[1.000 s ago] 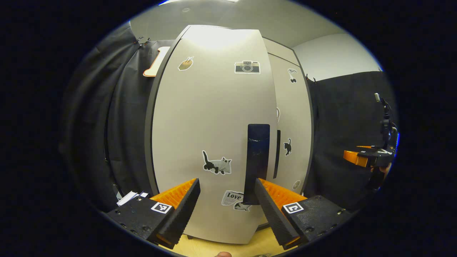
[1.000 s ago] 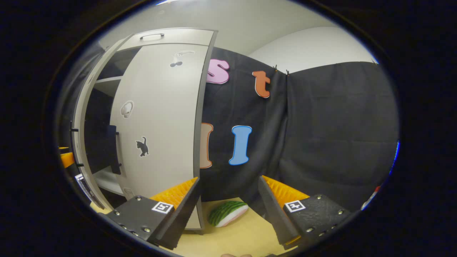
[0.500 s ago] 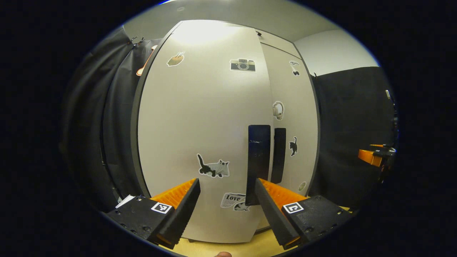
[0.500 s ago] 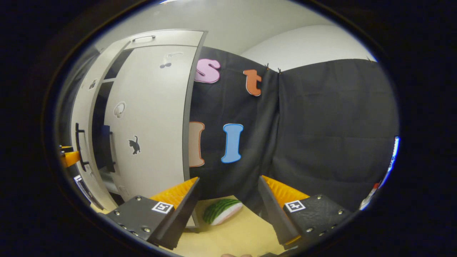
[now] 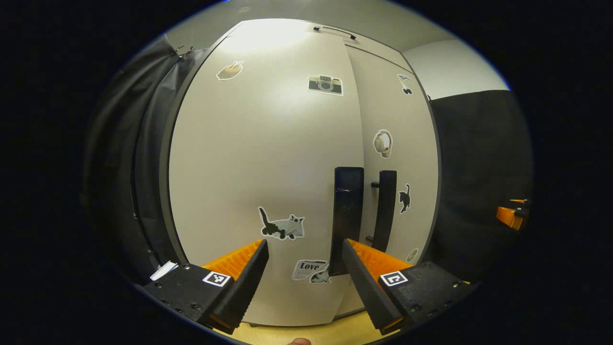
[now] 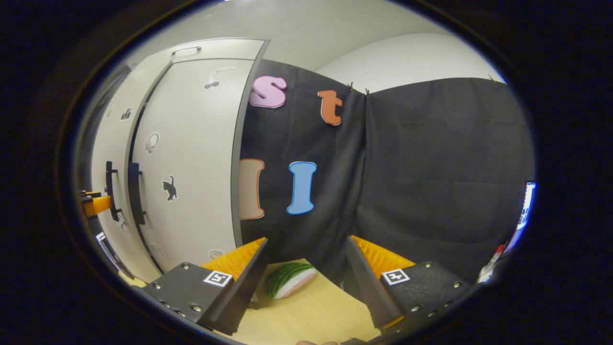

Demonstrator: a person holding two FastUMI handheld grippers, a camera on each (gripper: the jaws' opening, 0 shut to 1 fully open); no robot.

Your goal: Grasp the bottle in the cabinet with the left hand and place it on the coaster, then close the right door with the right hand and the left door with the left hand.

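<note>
Both pale grey cabinet doors carry the weight of this moment. In the left gripper view, the left door [image 5: 268, 158], dotted with a camera sticker and a cat sticker, sits at the centre, its dark vertical handle [image 5: 347, 215] at about 4 o'clock from the middle. The right door [image 5: 400, 158] lies beside it toward 3 o'clock, with its own dark handle [image 5: 385, 211] just next to the first; the two doors look nearly flush, though whether fully shut I cannot tell. The left gripper [image 5: 305, 275] stands open at 6 o'clock, jaws spread wide with nothing between them, close before the left door. The right gripper [image 6: 306, 275] is likewise open and empty in the right gripper view, above a light wooden tabletop [image 6: 311, 316]. A green-striped watermelon-slice toy [image 6: 289, 279] lies on that table between its fingers, against the black cloth wall [image 6: 431, 167].
</note>
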